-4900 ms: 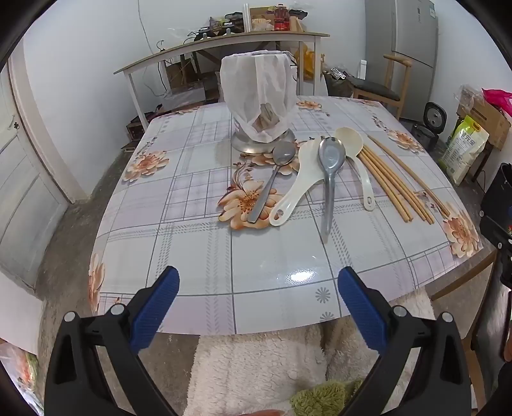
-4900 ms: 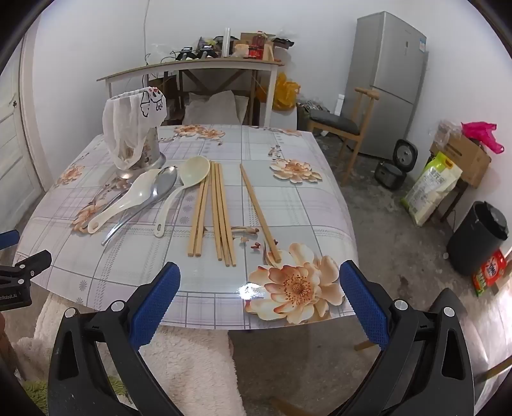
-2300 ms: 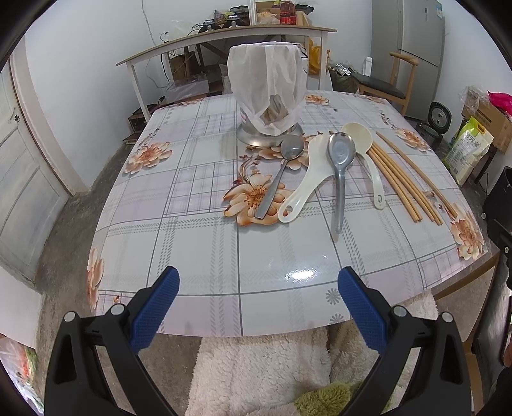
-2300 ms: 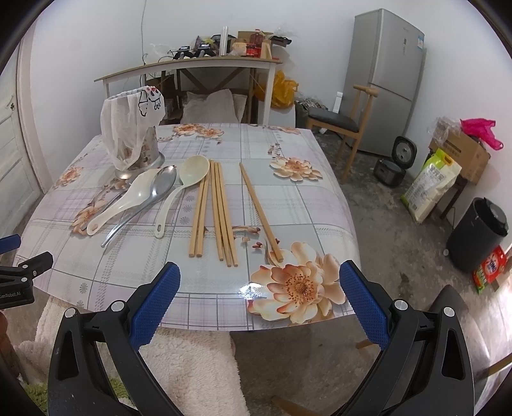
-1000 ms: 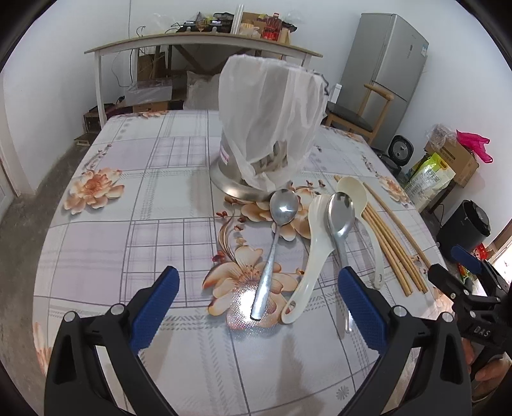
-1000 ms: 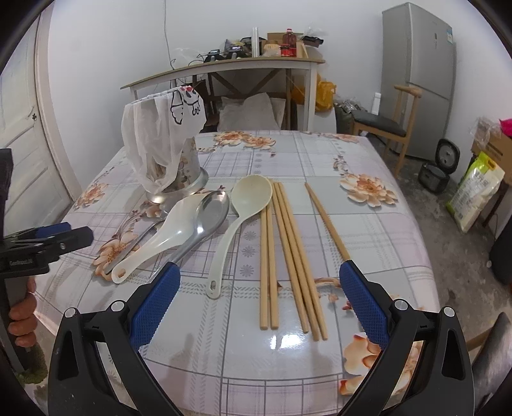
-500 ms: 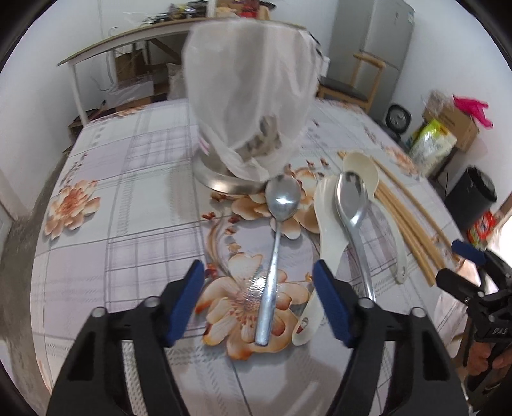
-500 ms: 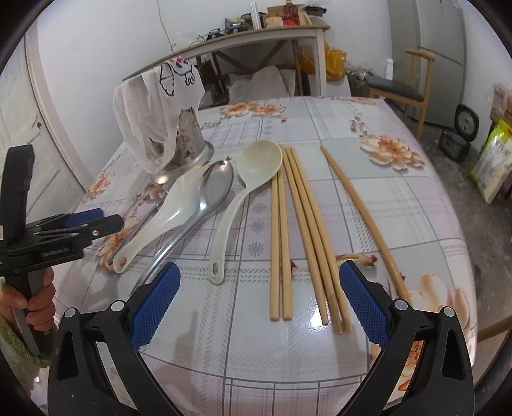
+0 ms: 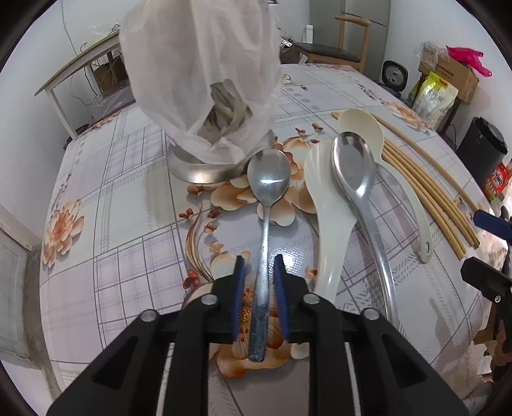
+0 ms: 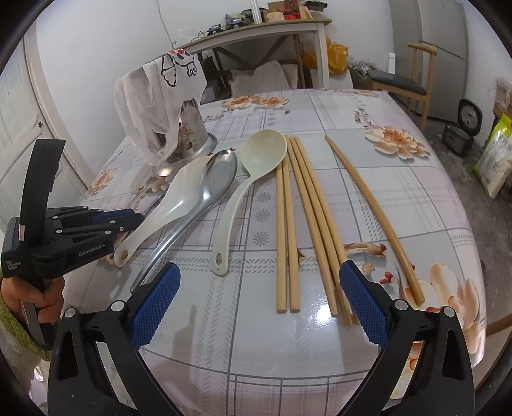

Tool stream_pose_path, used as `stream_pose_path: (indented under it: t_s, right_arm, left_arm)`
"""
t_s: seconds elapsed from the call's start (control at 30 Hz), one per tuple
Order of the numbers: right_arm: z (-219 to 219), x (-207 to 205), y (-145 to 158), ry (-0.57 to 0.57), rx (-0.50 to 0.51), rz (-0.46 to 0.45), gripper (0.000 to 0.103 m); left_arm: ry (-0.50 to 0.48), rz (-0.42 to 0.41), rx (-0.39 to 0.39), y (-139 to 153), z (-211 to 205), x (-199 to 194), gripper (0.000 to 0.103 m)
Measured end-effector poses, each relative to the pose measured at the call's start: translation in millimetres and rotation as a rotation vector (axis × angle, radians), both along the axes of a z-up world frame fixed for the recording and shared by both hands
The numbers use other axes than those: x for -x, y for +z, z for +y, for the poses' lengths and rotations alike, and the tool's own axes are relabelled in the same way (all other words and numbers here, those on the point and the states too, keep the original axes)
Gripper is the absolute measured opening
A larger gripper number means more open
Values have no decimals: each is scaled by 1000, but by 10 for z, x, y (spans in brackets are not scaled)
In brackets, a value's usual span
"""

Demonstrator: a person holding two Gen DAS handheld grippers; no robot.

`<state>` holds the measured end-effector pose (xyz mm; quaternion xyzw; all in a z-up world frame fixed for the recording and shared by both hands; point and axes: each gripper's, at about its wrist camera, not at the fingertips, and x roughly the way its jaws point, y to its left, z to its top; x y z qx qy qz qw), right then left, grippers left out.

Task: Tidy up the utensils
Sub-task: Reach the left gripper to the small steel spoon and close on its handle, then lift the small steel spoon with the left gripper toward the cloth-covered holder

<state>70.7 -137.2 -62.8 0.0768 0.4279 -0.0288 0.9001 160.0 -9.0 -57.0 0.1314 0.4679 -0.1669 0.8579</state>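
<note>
A small steel spoon (image 9: 267, 204) lies on the flowered table (image 9: 134, 204), bowl toward a metal utensil holder (image 9: 204, 160) draped in a white plastic bag. My left gripper (image 9: 258, 281) straddles its handle, jaws narrowed with a small gap each side, not clamped. To the right lie a white rice paddle (image 9: 323, 204), a large steel spoon (image 9: 355, 179), a cream ladle (image 9: 396, 179) and several wooden chopsticks (image 9: 422, 179). My right gripper (image 10: 259, 289) is open and empty above the table's near edge, between the cream ladle (image 10: 246, 188) and the chopsticks (image 10: 304, 217).
The left gripper (image 10: 105, 224) and its hand show at the left of the right wrist view. Behind the table stand a workbench (image 10: 256, 28), a wooden chair (image 10: 403, 83), a fridge and a black bin (image 9: 483, 150). The holder (image 10: 188, 140) stands at the table's far left.
My left gripper has moved forward and down over the small spoon's handle and its jaws have narrowed around it. My right gripper has moved closer to the chopsticks, still open.
</note>
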Motion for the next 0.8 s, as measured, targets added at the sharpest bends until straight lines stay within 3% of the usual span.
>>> stream_pose_path:
  t_s: [0.3,0.8]
  right_arm:
    - [-8,103,60,-15,-4,-21,95]
    - [72,226,172,11,-15,-47,95]
  left_arm:
    - [63,5,-32,19,36,56,8]
    - [310,40,-34,46,447,440,8]
